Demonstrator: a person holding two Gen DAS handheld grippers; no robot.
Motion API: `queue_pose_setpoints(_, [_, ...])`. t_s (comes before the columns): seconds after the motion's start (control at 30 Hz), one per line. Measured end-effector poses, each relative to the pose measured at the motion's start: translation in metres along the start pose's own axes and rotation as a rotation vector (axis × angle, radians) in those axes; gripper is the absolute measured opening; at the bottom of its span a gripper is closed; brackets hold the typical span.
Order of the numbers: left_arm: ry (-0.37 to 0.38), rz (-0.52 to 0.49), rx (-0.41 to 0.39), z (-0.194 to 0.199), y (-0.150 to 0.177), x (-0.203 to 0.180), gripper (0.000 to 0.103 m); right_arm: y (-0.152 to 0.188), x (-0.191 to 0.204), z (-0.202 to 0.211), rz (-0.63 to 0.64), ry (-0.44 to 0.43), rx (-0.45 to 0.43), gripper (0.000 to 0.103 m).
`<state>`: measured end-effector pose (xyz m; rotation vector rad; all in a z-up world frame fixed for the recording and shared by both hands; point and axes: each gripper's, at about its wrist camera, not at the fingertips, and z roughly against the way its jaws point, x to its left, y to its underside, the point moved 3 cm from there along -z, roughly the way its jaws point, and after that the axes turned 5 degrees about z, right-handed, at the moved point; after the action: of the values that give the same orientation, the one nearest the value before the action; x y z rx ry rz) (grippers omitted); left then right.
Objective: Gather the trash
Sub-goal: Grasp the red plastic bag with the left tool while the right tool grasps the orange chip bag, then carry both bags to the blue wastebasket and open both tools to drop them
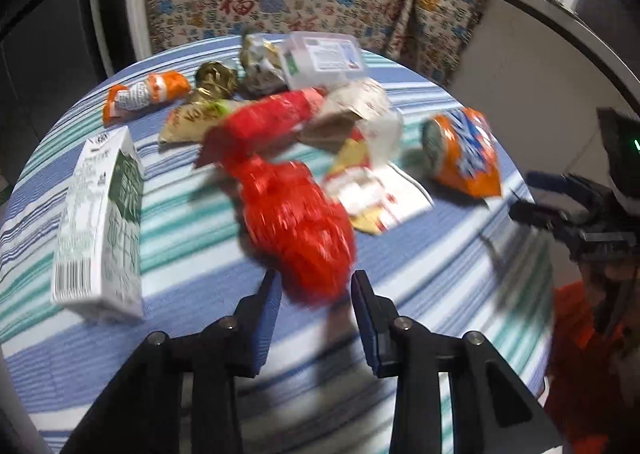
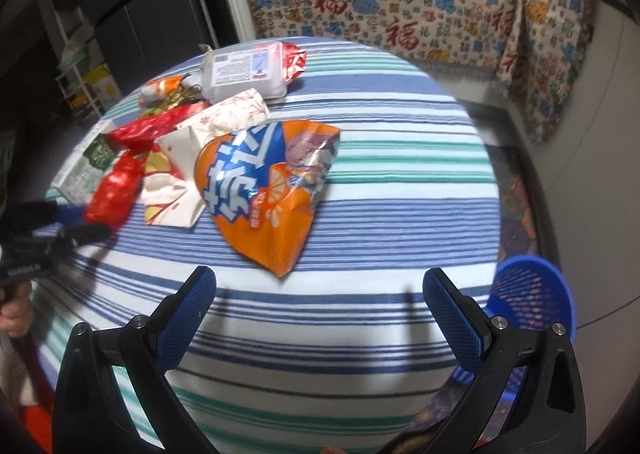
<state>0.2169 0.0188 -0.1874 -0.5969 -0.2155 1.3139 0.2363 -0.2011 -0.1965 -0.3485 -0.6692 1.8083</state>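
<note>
tilting down, left gripper [image 1: 314, 286] fingers clasp red wrapper [image 1: 296, 221]; right gripper [image 2: 320, 294] spread.

left wrist: we look steeply down along our fingers, close over the red bag [image 1: 298, 230], striped table [image 1: 420, 274] filling the frame | right wrist: we look down from nearer the table edge, orange bag [image 2: 268, 193] centre | shared: both views show the trash pile, patterned cloth [image 2: 400, 5] across the top
</note>
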Motion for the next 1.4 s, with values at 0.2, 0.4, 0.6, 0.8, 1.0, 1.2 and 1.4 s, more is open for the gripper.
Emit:
queue_pose_setpoints(0.2, [-0.030,0.072,-0.074,0.011,-0.006,0.006,0.066,-0.008,-0.010,0.002,-0.079,-0.086,-0.027,0.103])
queue_pose_setpoints(0.4, [0.001,0.189,-0.052,-0.005,-0.019,0.012,0.066,-0.029,-0.020,-0.015,-0.228,-0.240,-0.048,0.100])
queue_pose_setpoints(0.6, [-0.028,0.163,-0.064,-0.012,-0.022,0.010,0.035,-0.041,-0.033,-0.045,-0.323,-0.338,-0.007,0.074])
queue_pose_setpoints(0.8, [-0.025,0.158,-0.083,-0.001,-0.014,0.011,0.026,-0.045,-0.027,-0.027,-0.286,-0.398,-0.045,0.027])
queue_pose_setpoints(1.0, [-0.009,0.144,-0.136,0.029,-0.013,-0.008,0.026,-0.044,-0.007,0.020,-0.144,-0.258,-0.123,0.027])
queue_pose_setpoints(1.2, [0.038,0.130,-0.143,0.040,-0.017,-0.046,0.026,-0.045,-0.021,0.055,-0.122,-0.198,-0.155,0.027])
queue_pose_setpoints(1.4, [0.112,0.043,-0.144,0.040,-0.031,-0.113,0.026,-0.040,-0.079,0.090,-0.144,-0.056,-0.165,0.028])
